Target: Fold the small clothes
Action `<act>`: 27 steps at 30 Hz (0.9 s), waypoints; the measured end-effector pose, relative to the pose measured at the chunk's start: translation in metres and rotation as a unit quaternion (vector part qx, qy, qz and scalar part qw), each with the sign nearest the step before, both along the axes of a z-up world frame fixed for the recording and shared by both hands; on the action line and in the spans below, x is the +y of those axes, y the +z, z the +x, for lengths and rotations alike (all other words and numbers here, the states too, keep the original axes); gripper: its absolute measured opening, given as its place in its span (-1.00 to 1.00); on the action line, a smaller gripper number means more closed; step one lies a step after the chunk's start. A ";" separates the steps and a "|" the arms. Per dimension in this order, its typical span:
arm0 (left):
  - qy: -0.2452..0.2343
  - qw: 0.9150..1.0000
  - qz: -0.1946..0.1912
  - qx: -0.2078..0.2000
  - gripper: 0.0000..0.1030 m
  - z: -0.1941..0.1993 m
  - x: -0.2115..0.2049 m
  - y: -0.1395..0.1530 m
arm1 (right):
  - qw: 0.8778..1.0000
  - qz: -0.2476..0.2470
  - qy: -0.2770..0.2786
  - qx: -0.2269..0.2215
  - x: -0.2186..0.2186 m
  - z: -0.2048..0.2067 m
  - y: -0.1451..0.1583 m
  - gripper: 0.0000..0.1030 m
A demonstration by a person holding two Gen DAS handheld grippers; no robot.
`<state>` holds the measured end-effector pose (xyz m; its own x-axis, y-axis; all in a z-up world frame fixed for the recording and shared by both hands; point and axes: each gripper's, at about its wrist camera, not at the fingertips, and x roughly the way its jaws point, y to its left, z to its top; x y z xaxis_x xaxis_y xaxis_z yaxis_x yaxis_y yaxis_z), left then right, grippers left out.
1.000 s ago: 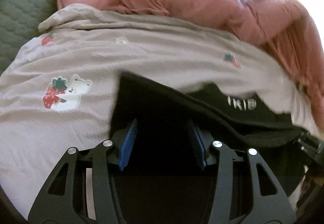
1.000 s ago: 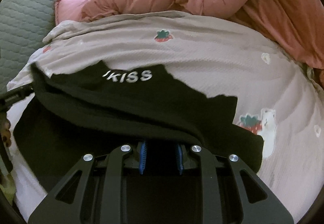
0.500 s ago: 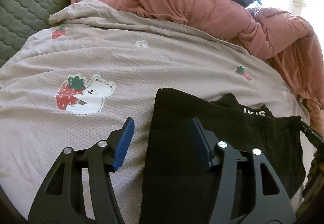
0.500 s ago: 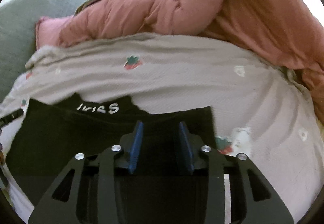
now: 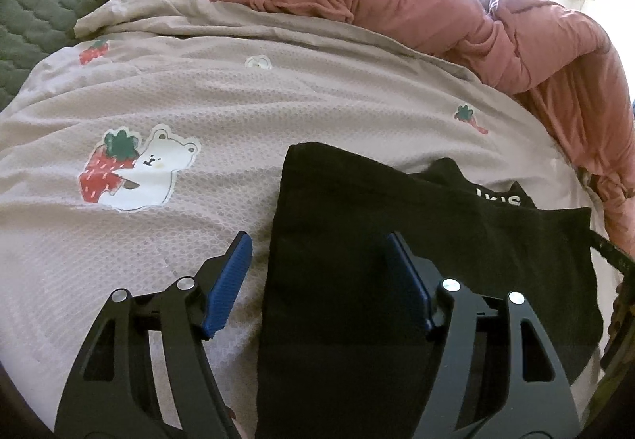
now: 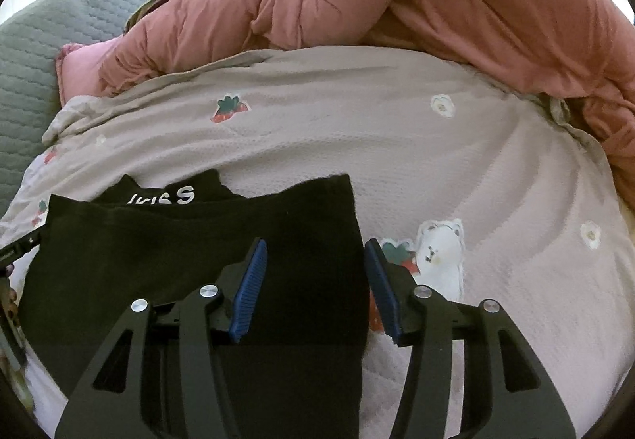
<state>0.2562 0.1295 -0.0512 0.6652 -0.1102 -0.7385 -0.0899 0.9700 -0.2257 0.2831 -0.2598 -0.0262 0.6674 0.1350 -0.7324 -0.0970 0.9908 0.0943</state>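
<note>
On the bedspread (image 5: 222,114), both my left gripper (image 5: 317,272) and right gripper (image 6: 315,280) are opening, pads clear of the black garment (image 5: 397,248); I'm guessing the loose fold springs back.

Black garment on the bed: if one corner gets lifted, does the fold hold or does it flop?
Probably flops: the black garment lies flat and thin, following the bedspread with soft edges. Likely light, so a single-corner lift may well undo the fold. Both sets of jaws are opening, nothing pinned, so it may also drag on the textured cover.
</note>
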 end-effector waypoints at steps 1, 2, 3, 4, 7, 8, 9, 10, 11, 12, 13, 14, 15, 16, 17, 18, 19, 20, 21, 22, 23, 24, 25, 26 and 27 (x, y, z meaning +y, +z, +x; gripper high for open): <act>0.000 1.000 0.002 -0.002 0.20 0.000 0.000 0.000 | 1.000 -0.006 0.001 -0.001 0.001 0.003 -0.001 -0.04; 0.001 1.000 0.004 -0.004 0.15 0.000 0.000 0.000 | 1.000 -0.011 0.002 0.000 0.003 0.005 -0.002 -0.04; 0.000 1.000 0.004 -0.008 -0.03 0.000 0.000 0.000 | 1.000 -0.015 0.003 0.000 0.004 0.008 -0.004 -0.05; -0.002 1.000 0.005 -0.012 -0.14 0.000 -0.001 0.002 | 1.000 -0.018 0.006 0.000 0.006 0.010 -0.005 -0.06; -0.006 1.000 0.018 -0.015 -0.78 0.000 -0.005 0.002 | 0.999 -0.031 0.015 0.004 0.009 0.012 -0.009 -0.50; -0.007 1.000 0.022 -0.018 -0.92 -0.001 -0.006 0.002 | 0.999 -0.030 0.015 0.004 0.009 0.012 -0.010 -0.62; -0.007 1.000 0.021 -0.020 -0.93 -0.002 -0.006 0.003 | 1.000 -0.026 0.015 0.000 0.008 0.010 -0.009 -0.77; -0.008 0.999 0.021 -0.025 -0.94 -0.003 -0.005 0.006 | 1.000 -0.020 0.014 -0.002 0.006 0.009 -0.007 -0.80; -0.008 0.999 0.019 -0.034 -0.95 -0.005 -0.004 0.009 | 1.000 -0.012 0.014 -0.006 0.004 0.007 -0.005 -0.81; -0.009 0.999 0.015 -0.044 -0.95 -0.007 -0.003 0.014 | 1.000 -0.002 0.012 -0.012 0.000 0.006 -0.001 -0.82; -0.009 0.998 0.012 -0.053 -0.95 -0.008 -0.001 0.019 | 1.000 0.011 0.009 -0.021 -0.004 0.003 0.005 -0.83; -0.009 0.998 0.006 -0.065 -0.96 -0.010 0.001 0.025 | 0.999 0.020 0.006 -0.028 -0.007 0.002 0.009 -0.83; -0.008 0.997 -0.004 -0.077 -0.96 -0.012 0.003 0.032 | 0.999 0.026 0.004 -0.034 -0.011 0.001 0.013 -0.83; -0.005 0.996 -0.011 -0.085 -0.97 -0.013 0.005 0.037 | 0.999 0.035 0.000 -0.040 -0.015 0.001 0.017 -0.83; 0.000 0.996 -0.011 -0.092 -0.97 -0.013 0.007 0.041 | 0.998 0.039 -0.004 -0.043 -0.018 0.001 0.020 -0.83; 0.005 0.995 -0.008 -0.095 -0.97 -0.013 0.008 0.042 | 0.998 0.041 -0.009 -0.045 -0.020 0.003 0.021 -0.83; 0.009 0.995 -0.010 -0.097 -0.97 -0.012 0.009 0.043 | 0.998 0.044 -0.014 -0.045 -0.023 0.005 0.020 -0.83; 0.012 0.995 -0.013 -0.096 -0.97 -0.009 0.011 0.042 | 0.998 0.046 -0.016 -0.043 -0.024 0.007 0.017 -0.83; 0.014 0.996 -0.012 -0.091 -0.97 -0.006 0.011 0.039 | 0.998 0.047 -0.018 -0.038 -0.024 0.010 0.014 -0.83; 0.017 0.996 -0.005 -0.083 -0.97 -0.002 0.011 0.036 | 0.998 0.044 -0.022 -0.030 -0.024 0.013 0.008 -0.83; 0.021 0.997 0.007 -0.076 -0.97 0.000 0.010 0.031 | 0.999 0.041 -0.022 -0.021 -0.022 0.016 0.003 -0.82; 0.029 0.997 0.029 -0.063 -0.98 0.004 0.010 0.023 | 0.999 0.035 -0.022 -0.012 -0.020 0.018 -0.004 -0.81; 0.036 0.997 0.042 -0.050 -1.00 0.007 0.011 0.016 | 0.999 0.020 -0.026 -0.002 -0.016 0.020 -0.011 -0.80; 0.041 0.998 0.038 -0.033 -1.00 0.010 0.015 0.009 | 1.000 0.009 -0.029 0.005 -0.014 0.021 -0.016 -0.78; 0.046 0.998 0.029 -0.024 -1.00 0.009 0.020 0.003 | 0.999 0.001 -0.032 0.012 -0.013 0.022 -0.021 -0.72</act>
<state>0.2655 0.1492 -0.0482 0.7047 -0.0048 -0.7095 -0.1698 0.9698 -0.1753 0.3053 -0.2730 -0.0474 0.6568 0.0947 -0.7481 -0.0317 0.9947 0.0981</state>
